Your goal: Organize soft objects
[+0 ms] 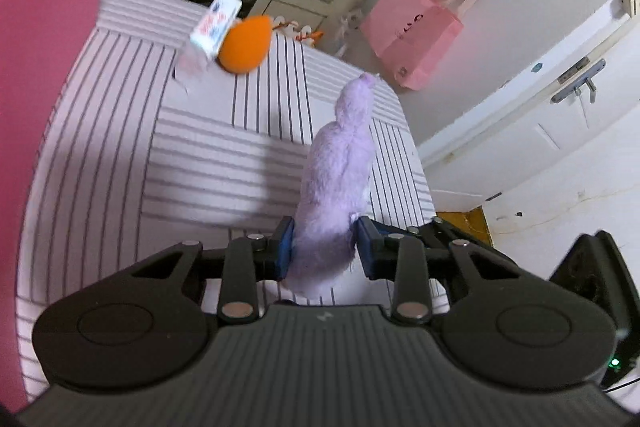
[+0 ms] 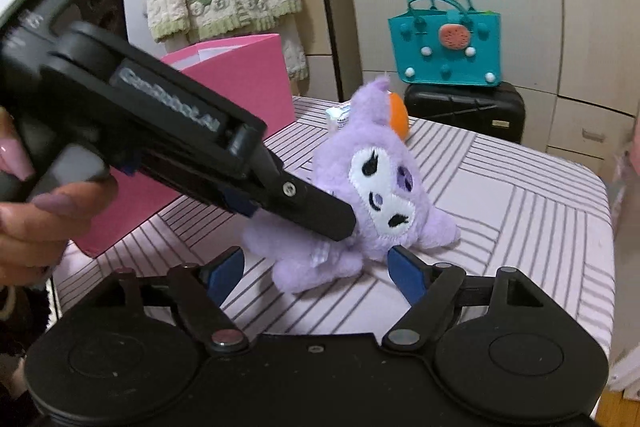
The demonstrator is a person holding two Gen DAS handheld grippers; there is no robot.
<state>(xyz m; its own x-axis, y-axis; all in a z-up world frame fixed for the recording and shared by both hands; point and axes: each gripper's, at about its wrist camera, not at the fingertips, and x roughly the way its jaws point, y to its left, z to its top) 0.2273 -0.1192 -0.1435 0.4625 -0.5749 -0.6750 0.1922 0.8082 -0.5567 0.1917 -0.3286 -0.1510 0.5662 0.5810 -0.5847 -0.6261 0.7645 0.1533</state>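
Two grippers work over the pink-and-white striped table (image 2: 520, 211): at left, beside the tall pink box (image 2: 256, 75), the left gripper (image 1: 323, 247) is clamped on the fluffy purple plush toy (image 2: 372, 195) lying mid-table. The right gripper (image 2: 316, 273) stands wide, blue pads either side of the plush, not pressing. Behind lie an orange foam ball (image 1: 244, 45) and small white packet (image 1: 214, 25).
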